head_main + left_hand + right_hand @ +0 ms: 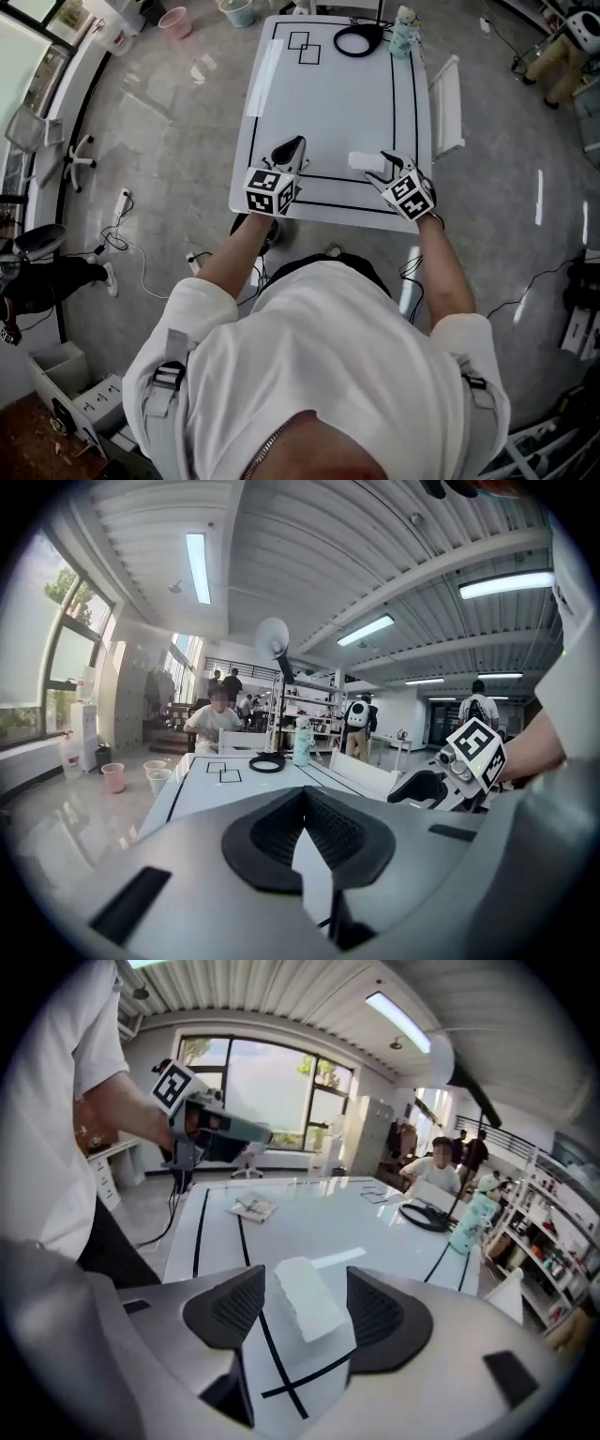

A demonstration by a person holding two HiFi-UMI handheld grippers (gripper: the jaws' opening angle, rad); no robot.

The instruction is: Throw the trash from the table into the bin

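Table [328, 103]: white top with black lines, trash not yet cleared; nothing binned as far as these views show, so the task looks to be at its first pick. Chair [448, 108] stands along the table's right edge, clear of the work. On the floor beyond the far left corner are a pink bucket [174, 21] and a pale bucket [237, 11]; one is probably the bin, I cannot tell which; both well apart from the trash, so a carry round or across the table is left to do.

Right gripper [382, 169]: jaws apart, straddling the white block [305, 1297] that lies on the near part of the table; pads not on it, block not gripped. Left gripper [287, 152]: jaws together, empty, hovering at the near edge.

Far end: black cable ring [358, 39] and teal bottle [405, 33], out of the way.

Crumpled paper [251, 1207] lies flat near the left gripper, untouched; likely the second piece to go.
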